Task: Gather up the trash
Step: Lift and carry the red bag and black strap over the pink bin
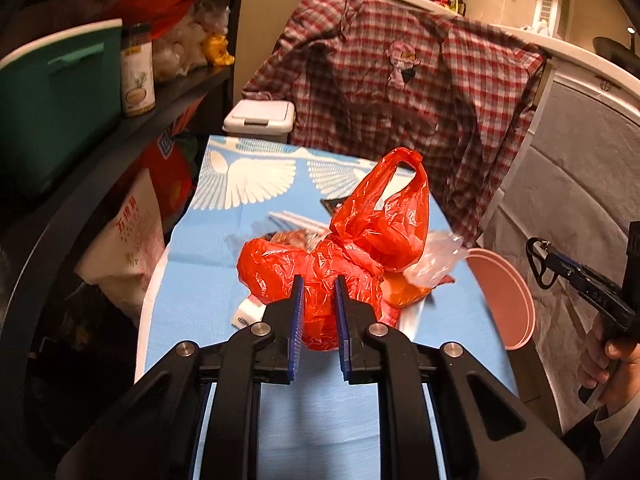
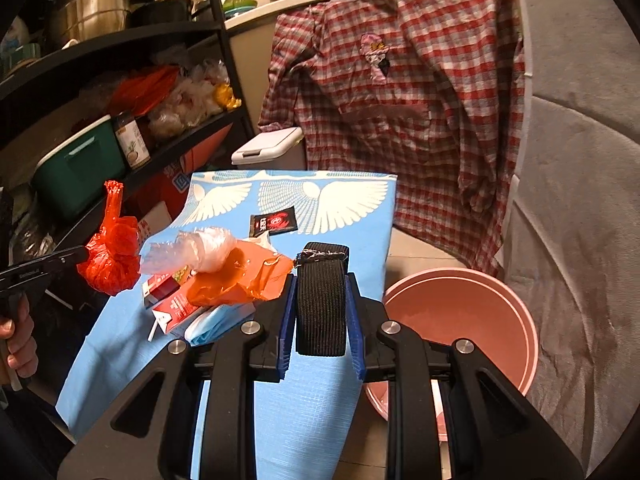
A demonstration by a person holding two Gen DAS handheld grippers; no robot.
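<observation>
Trash lay heaped on the blue cloth [image 2: 256,420] that covered the desk, with white wing prints at its far end. The left gripper [image 1: 318,284] was clamped on a knotted red plastic bag [image 1: 320,276], its blue pads pressed into the crumpled bundle; from the right wrist view that bag [image 2: 112,268] hung lifted at the desk's left edge, its handle sticking up. The right gripper [image 2: 322,280] was closed on a black ribbed strap [image 2: 321,312], held upright between its pads. Just left of it rested an orange plastic bag [image 2: 240,280], a clear plastic wrapper [image 2: 196,250] on top of that, and a red and white carton [image 2: 176,312] beside a blue folded piece. A small black packet [image 2: 273,221] lay farther back on the cloth. A pink basin [image 2: 500,320] stood beside the desk's right edge, below cloth level. A plaid shirt [image 2: 400,100] hung behind the desk, a white lidded bin [image 2: 268,145] to its left.
</observation>
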